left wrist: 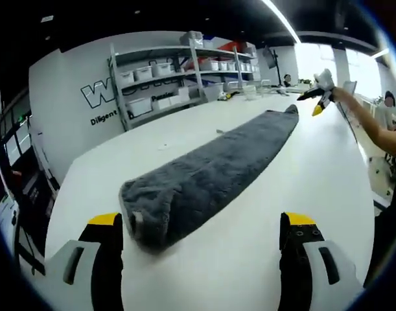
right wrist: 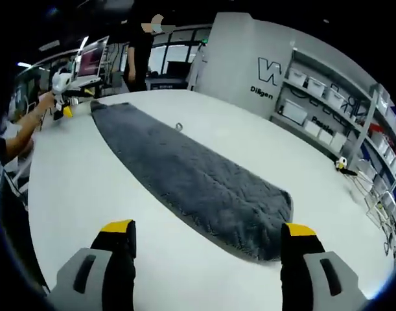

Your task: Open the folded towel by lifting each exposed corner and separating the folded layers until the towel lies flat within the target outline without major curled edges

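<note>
We see the grey towel (left wrist: 210, 175) lying as a long, narrow folded strip on the white counter (left wrist: 314, 181), and we take it as our landmark. Our left hand-held gripper (left wrist: 201, 227) sits at one short end of the towel, its yellow-tipped jaws spread wide with nothing between them, one jaw just beside the rolled corner and the other well off to the side. Our right hand-held gripper (right wrist: 207, 236) sits at the towel's opposite short end (right wrist: 262, 220), jaws likewise spread apart and holding nothing, with the towel's rounded end between and just beyond them.

We judge the towel is still folded lengthwise, so the unfolding is not yet done. No target outline is visible near the towel.

Beyond the towel stand shelves (left wrist: 178, 78) with bins, and a person (right wrist: 138, 48) stands past its far end.

What could go wrong, in our view:
- The pile is thick, so a jaw may pinch both layers and drag the whole strip instead of peeling one layer.
- Lifting one end alone may twist the long strip and curl its edges.
- Pulling sideways may slide the towel toward the counter's edge.
</note>
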The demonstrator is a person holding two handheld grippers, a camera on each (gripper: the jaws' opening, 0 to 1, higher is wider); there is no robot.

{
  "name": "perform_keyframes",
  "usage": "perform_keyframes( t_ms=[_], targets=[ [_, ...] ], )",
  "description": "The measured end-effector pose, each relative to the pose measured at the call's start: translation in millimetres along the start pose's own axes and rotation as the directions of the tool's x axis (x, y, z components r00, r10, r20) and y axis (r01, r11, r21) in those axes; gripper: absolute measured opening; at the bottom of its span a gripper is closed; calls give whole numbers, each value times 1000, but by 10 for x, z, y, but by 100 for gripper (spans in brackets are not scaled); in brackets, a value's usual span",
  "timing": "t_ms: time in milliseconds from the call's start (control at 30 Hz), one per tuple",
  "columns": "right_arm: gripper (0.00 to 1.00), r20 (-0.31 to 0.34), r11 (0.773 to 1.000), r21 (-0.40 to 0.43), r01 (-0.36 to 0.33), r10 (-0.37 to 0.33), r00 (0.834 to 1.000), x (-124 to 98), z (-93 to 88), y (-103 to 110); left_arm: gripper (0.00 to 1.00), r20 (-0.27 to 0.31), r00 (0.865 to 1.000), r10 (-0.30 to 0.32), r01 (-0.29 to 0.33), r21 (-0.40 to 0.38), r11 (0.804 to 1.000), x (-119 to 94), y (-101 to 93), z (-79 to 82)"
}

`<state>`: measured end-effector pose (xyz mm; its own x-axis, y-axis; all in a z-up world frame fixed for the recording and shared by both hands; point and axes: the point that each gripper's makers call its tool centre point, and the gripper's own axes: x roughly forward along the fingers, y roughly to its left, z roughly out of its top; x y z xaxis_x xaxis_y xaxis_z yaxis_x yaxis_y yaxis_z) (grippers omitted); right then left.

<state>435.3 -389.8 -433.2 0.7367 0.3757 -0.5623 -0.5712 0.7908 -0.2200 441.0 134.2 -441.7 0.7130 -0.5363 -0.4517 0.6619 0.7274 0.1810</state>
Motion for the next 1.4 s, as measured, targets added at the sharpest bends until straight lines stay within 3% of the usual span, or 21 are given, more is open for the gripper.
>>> perform_keyframes(
  t_ms=[433,567,900,1400],
  targets=[
    [71,67,987,-98,-128,135,989,366,597,443,99,1,1000,-19,19,1,1000,-88,-182,-87],
    [58,67,978,-136,-161,171,983,536,747,577,99,12,1000,-29,29,-8,1000,-132,-229,-84],
    [41,34,941,-221,-256,270,962,1064,1082,904,99,1,1000,-19,19,-7,1000,-202,-237,-175],
    [27,-86,899,-239,-366,356,931,1665,1084,1123,99,-20,999,-29,29,-14,1000,-250,-289,-282]
  ],
)
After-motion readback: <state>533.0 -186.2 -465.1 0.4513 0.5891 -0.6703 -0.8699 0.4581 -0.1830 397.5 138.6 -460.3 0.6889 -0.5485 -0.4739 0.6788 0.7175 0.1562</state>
